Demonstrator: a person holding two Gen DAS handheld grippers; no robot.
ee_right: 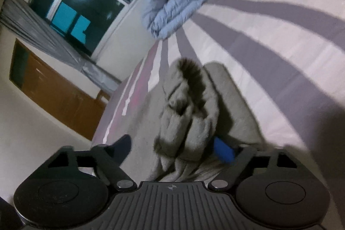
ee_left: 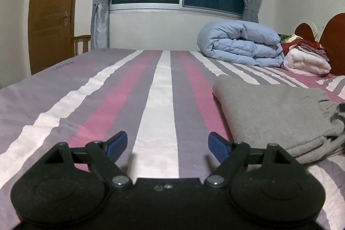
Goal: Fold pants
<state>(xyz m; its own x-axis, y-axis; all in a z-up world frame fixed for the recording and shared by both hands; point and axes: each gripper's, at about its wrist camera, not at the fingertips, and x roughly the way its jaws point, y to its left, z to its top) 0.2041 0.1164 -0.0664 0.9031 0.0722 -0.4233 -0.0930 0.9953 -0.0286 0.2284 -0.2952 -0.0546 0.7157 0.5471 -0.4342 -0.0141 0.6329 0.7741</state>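
Observation:
The grey pants (ee_left: 273, 109) lie folded in a flat stack on the striped bed (ee_left: 107, 100), to the right of my left gripper (ee_left: 167, 144). That gripper is open and empty, low over the sheet, its blue pads apart. In the right wrist view the camera is rolled sideways. My right gripper (ee_right: 174, 147) is open, with a bunched grey end of the pants (ee_right: 185, 113) standing between its fingers. The right blue pad (ee_right: 223, 150) touches the cloth; the left finger (ee_right: 123, 144) stands clear of it.
A folded light-blue duvet (ee_left: 239, 44) and a pile of white and red bedding (ee_left: 306, 57) lie at the bed's far right by the red headboard (ee_left: 336, 36). A window with grey curtains (ee_left: 99, 3) and a wooden door (ee_left: 51, 14) are behind.

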